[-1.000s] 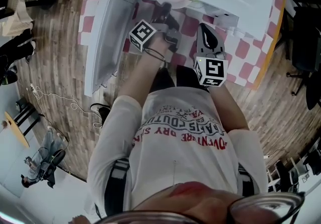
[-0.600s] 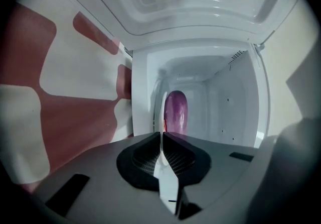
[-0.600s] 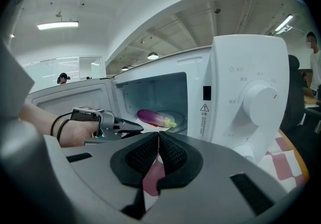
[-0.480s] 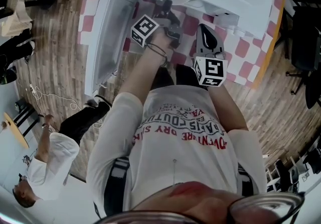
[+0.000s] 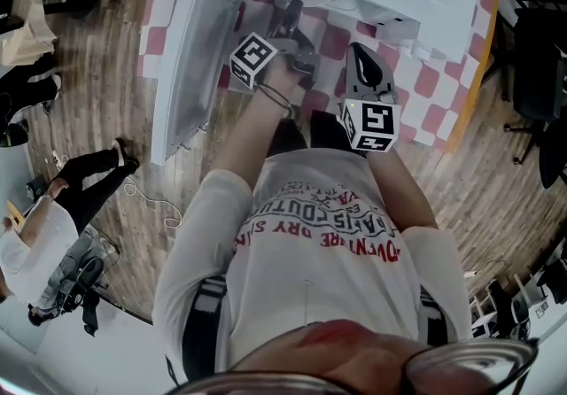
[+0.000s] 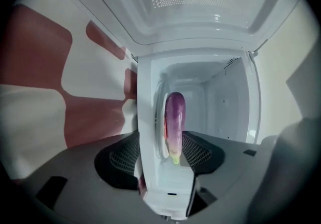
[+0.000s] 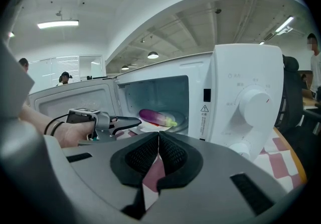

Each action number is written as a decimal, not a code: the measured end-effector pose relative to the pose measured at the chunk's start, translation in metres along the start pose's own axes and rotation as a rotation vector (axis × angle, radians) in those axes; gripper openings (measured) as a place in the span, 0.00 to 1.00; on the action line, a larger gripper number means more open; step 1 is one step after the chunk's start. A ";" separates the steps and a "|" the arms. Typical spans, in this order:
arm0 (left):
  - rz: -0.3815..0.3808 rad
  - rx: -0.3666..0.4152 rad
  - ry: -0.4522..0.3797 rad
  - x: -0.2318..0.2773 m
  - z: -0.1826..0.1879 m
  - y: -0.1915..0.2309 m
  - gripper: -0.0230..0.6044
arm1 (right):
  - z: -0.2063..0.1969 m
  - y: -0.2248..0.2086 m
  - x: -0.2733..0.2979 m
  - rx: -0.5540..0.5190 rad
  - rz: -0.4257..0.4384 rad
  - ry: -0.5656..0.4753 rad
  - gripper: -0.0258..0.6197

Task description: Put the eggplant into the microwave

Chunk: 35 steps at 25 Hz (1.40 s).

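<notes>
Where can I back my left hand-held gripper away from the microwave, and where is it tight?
Free: the cavity mouth between the white microwave's dial panel and open door, and the red-and-white checkered cloth in front. Tight: the turntable, filled by the purple eggplant ahead of the left hand-held gripper's opening jaws, which press nothing.

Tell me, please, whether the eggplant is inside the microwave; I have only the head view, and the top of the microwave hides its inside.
Observer: Yes. In the right gripper view the eggplant lies inside the microwave, on its turntable.
Operator: Is the left gripper gripping it?
Observer: No. The left gripper has its jaws opening, pads off the eggplant, which lies just beyond the tips.
Operator: And the right gripper?
Observer: The right gripper is shut on nothing, outside the microwave.
</notes>
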<state>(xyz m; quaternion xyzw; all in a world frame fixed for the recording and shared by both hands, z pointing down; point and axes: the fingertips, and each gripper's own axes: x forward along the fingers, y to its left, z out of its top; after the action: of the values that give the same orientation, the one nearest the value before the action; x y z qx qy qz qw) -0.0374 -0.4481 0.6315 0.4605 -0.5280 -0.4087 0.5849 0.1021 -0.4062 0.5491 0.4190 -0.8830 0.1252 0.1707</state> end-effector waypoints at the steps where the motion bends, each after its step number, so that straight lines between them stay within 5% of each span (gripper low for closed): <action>1: 0.005 0.010 0.004 -0.004 -0.001 0.000 0.48 | 0.001 0.000 -0.001 0.000 -0.003 0.000 0.08; 4: 0.047 0.083 0.042 -0.017 -0.004 0.000 0.40 | 0.006 0.003 -0.004 -0.001 -0.011 -0.010 0.08; 6: 0.079 0.170 0.082 -0.028 -0.008 -0.002 0.09 | 0.010 0.006 -0.006 -0.003 -0.016 -0.022 0.08; 13: 0.048 0.448 0.217 -0.069 -0.035 -0.049 0.08 | 0.028 0.020 -0.021 0.010 -0.048 -0.073 0.08; 16: -0.009 0.706 0.280 -0.087 -0.046 -0.078 0.08 | 0.037 0.028 -0.031 0.016 -0.057 -0.102 0.08; 19: -0.084 1.051 0.295 -0.102 -0.053 -0.110 0.08 | 0.050 0.033 -0.041 0.029 -0.069 -0.144 0.08; 22: -0.176 1.349 0.254 -0.119 -0.059 -0.140 0.08 | 0.062 0.041 -0.053 0.021 -0.084 -0.181 0.08; 25: -0.278 1.544 0.190 -0.141 -0.066 -0.166 0.08 | 0.070 0.051 -0.067 0.018 -0.101 -0.209 0.08; 30: -0.377 1.708 0.053 -0.174 -0.065 -0.200 0.08 | 0.081 0.062 -0.088 0.018 -0.154 -0.263 0.08; 35: -0.385 1.696 0.031 -0.192 -0.058 -0.210 0.08 | 0.092 0.077 -0.106 -0.014 -0.183 -0.301 0.08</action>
<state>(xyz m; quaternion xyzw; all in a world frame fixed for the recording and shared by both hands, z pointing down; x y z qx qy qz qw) 0.0013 -0.3072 0.3798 0.8276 -0.5594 0.0372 -0.0277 0.0867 -0.3181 0.4166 0.5106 -0.8575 0.0389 0.0501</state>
